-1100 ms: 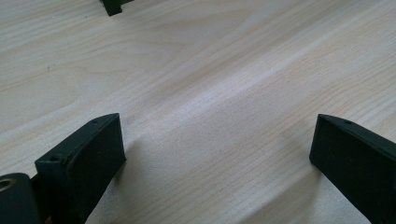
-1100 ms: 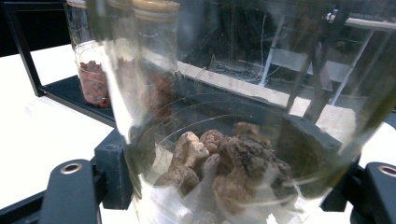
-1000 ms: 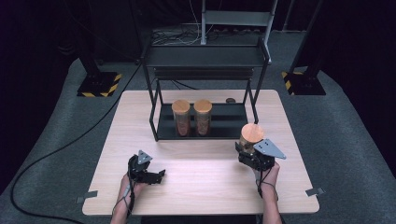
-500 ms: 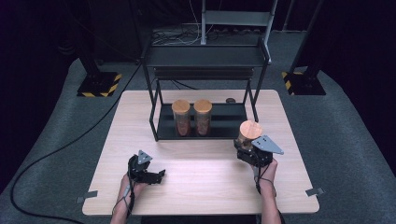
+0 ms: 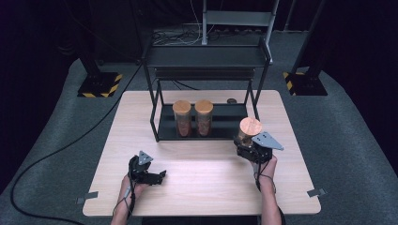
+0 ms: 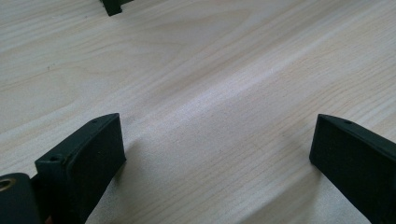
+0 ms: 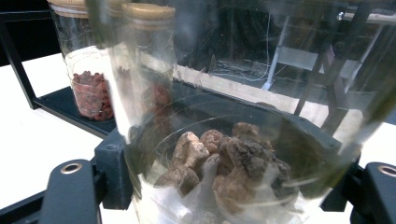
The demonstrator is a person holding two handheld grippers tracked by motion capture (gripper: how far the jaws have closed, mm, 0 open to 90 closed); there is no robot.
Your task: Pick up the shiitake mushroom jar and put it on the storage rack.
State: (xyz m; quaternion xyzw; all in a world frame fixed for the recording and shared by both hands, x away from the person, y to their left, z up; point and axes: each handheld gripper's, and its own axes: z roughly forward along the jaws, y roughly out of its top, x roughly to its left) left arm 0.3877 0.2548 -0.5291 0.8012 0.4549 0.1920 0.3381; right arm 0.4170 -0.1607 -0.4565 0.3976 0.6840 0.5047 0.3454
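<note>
My right gripper (image 5: 247,149) clamps a cork-lidded glass jar (image 5: 248,131) of brown dried chunks, upright just beside the black rack (image 5: 220,123) at its front right corner — my left gripper (image 5: 157,176), jaws wide apart, rests on the wooden table (image 5: 206,187), well apart.

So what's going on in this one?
A person works at a wooden table with a gripper in each hand. The right gripper is shut on a glass jar of brown dried pieces, held just right of a black rack where two similar jars already stand. The left gripper rests open over bare tabletop.
</note>
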